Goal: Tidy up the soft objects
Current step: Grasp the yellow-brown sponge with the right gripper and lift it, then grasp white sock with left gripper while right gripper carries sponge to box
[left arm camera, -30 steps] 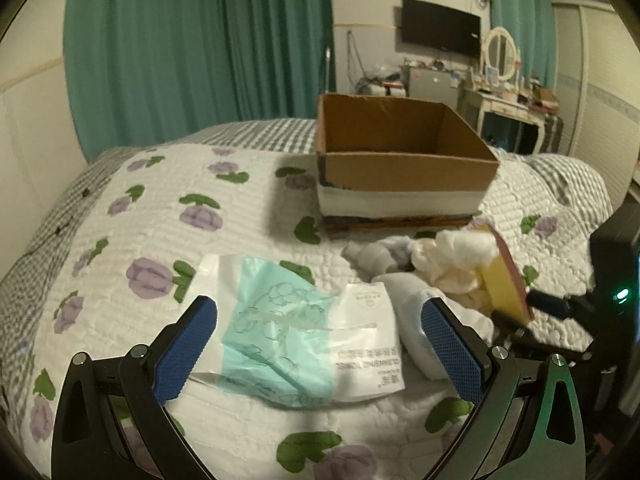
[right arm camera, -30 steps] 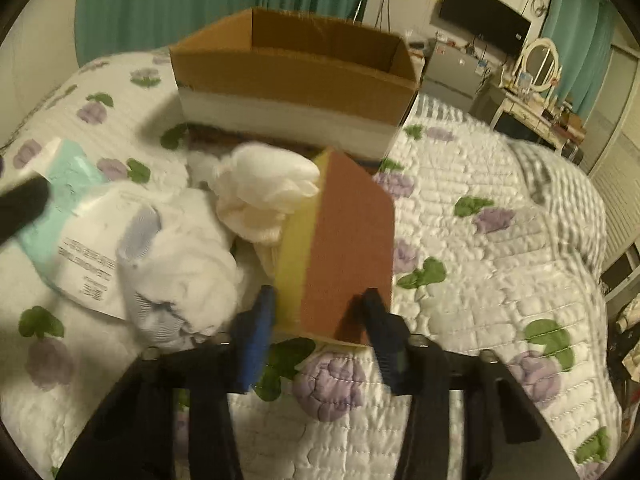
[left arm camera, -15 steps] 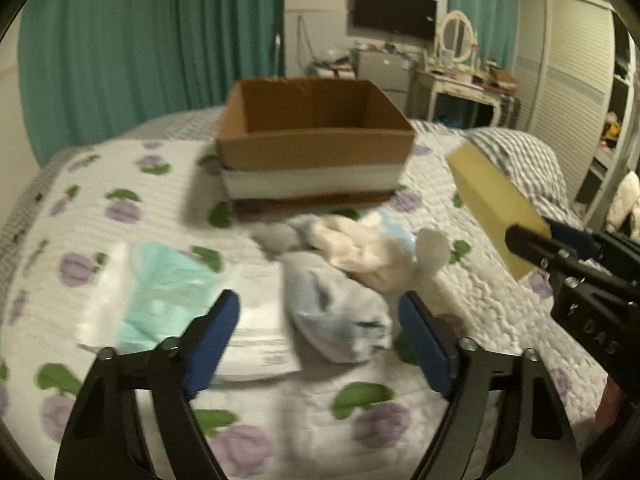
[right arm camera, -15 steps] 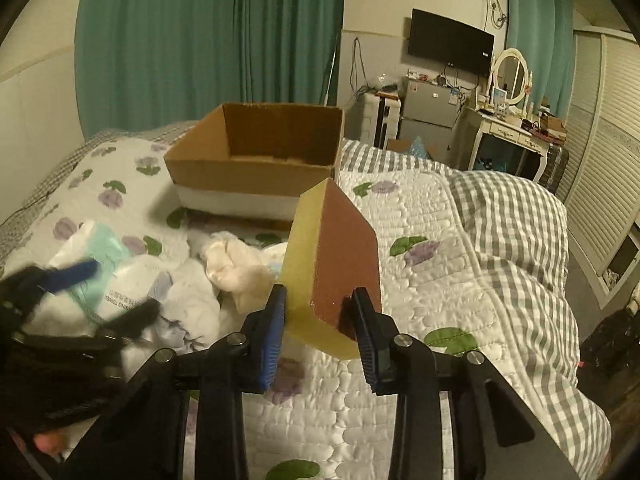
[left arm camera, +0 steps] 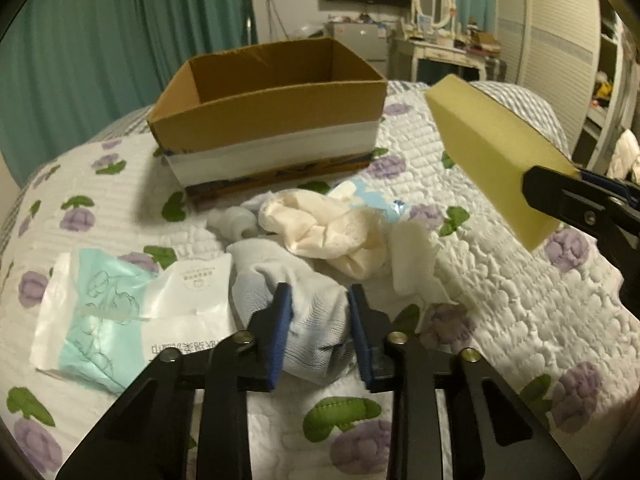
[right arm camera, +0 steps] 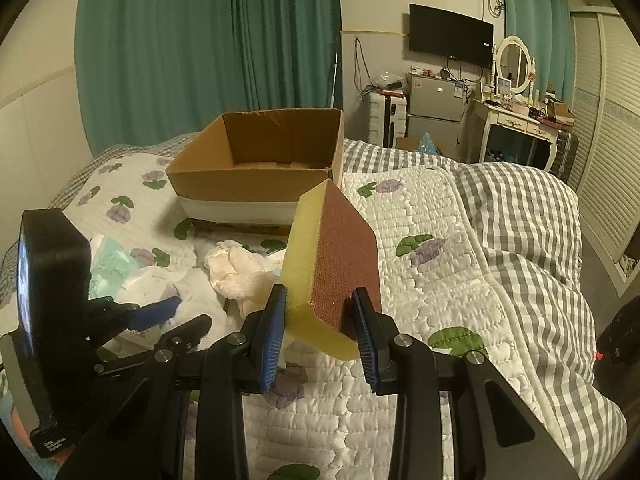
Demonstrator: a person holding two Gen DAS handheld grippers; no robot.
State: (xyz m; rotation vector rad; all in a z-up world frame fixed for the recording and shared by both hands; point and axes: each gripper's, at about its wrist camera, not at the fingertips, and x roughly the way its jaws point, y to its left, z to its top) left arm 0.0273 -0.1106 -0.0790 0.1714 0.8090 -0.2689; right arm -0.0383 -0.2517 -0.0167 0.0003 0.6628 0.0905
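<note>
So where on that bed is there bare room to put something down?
The quilt to the right of the sponge, up to the checked blanket, lies bare. The cardboard box looks empty too. It is crowded in front of the box: cream cloth, grey sock and plastic packet.

I am working in a home bedroom: a quilted bed (right arm camera: 460,280), teal curtains (right arm camera: 208,48), a wall television (right arm camera: 451,36) and a mirrored dressing table (right arm camera: 516,120).
</note>
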